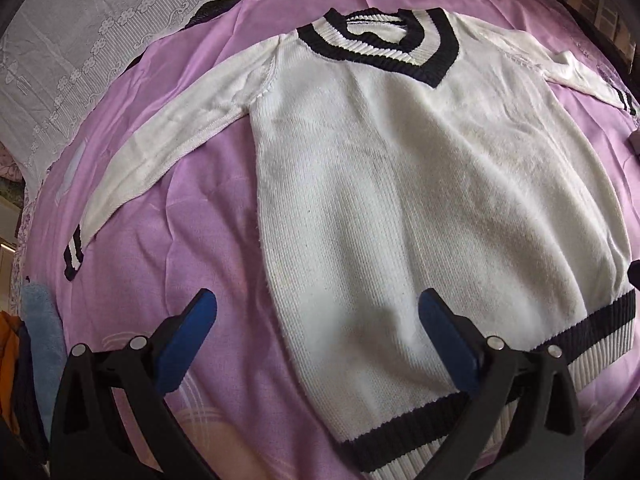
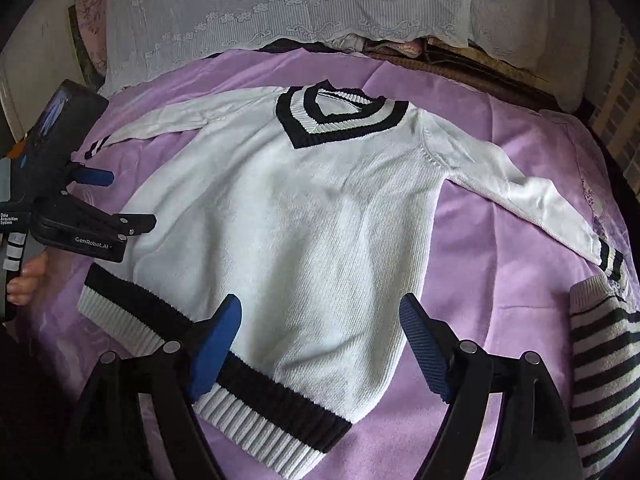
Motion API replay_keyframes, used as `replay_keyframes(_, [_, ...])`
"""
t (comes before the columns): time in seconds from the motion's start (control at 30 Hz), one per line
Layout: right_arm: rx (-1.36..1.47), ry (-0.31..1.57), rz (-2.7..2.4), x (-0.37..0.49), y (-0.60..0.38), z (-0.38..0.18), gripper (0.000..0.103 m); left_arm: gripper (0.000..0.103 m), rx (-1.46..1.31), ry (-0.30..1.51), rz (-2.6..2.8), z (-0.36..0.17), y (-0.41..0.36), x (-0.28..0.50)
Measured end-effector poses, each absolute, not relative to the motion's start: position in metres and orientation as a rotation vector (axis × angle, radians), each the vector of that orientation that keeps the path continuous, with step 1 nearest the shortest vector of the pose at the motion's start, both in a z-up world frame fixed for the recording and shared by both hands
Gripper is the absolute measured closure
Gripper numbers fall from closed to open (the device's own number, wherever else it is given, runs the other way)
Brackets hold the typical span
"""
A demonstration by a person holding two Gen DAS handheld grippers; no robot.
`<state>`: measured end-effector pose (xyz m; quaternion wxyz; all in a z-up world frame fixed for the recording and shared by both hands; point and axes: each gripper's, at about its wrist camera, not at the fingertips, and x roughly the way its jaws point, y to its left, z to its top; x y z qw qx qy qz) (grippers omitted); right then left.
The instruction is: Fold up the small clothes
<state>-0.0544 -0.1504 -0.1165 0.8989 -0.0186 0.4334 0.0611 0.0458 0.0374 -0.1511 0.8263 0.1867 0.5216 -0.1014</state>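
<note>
A white knit sweater (image 1: pixel 400 200) with a black-and-white V collar (image 1: pixel 380 44) lies face up, spread flat on a purple sheet (image 1: pixel 192 208). Both sleeves stretch outwards. My left gripper (image 1: pixel 318 312) hovers open over the sweater's lower left edge, one blue pad above the sheet and the other above the knit near the striped hem (image 1: pixel 420 432). In the right wrist view the sweater (image 2: pixel 300 220) fills the middle. My right gripper (image 2: pixel 320 306) stands open above its lower body, near the hem (image 2: pixel 240 392), with nothing between the pads. The left gripper (image 2: pixel 120 200) shows at the left edge.
White lace cloth (image 2: pixel 280 12) covers the far end of the bed. A black-and-white striped garment (image 2: pixel 604 360) lies at the right edge of the sheet. A light blue cloth (image 1: pixel 40 320) sits at the left edge. A person's hand (image 2: pixel 28 276) holds the left gripper.
</note>
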Motion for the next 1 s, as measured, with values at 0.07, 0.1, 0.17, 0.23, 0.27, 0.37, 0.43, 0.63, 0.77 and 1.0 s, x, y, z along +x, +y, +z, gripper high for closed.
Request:
replay_keyframes(0.07, [-0.029, 0.890, 0.122, -0.041, -0.146, -0.116, 0.021, 0.005, 0.384, 1.100, -0.220, -0.148, 0.030, 0.053])
replay_keyframes(0.1, [-0.025, 0.901, 0.127, -0.035, -0.143, -0.119, 0.021, 0.005, 0.379, 1.100, -0.226, -0.148, 0.027, 0.056])
replay_keyframes(0.17, [-0.030, 0.930, 0.127, -0.027, -0.138, -0.129, 0.021, 0.005, 0.379, 1.112, -0.233, -0.152, 0.019, 0.061])
replay_keyframes(0.23, [-0.039, 0.969, 0.135, -0.025, -0.136, -0.140, 0.021, 0.005, 0.384, 1.134, -0.240, -0.161, 0.012, 0.062])
replay_keyframes(0.27, [-0.045, 0.990, 0.137, -0.024, -0.135, -0.146, 0.021, 0.005, 0.390, 1.147, -0.242, -0.167, 0.009, 0.062])
replay_keyframes(0.37, [-0.063, 1.047, 0.135, -0.027, -0.137, -0.162, 0.021, 0.005, 0.404, 1.162, -0.243, -0.177, 0.003, 0.059])
replay_keyframes(0.43, [-0.068, 1.077, 0.131, -0.031, -0.141, -0.170, 0.020, 0.005, 0.405, 1.158, -0.240, -0.178, 0.003, 0.058])
replay_keyframes(0.63, [-0.097, 1.077, 0.176, -0.044, -0.147, -0.169, 0.017, 0.005, 0.356, 1.187, -0.241, -0.177, 0.010, 0.060])
replay_keyframes(0.77, [-0.008, 1.006, 0.136, -0.040, -0.169, -0.148, 0.017, 0.005, 0.358, 1.133, -0.222, -0.160, 0.010, 0.064])
replay_keyframes(1.0, [0.371, 0.913, -0.004, -0.005, -0.252, -0.124, 0.017, 0.005, 0.334, 1.039, -0.294, -0.120, -0.034, 0.096])
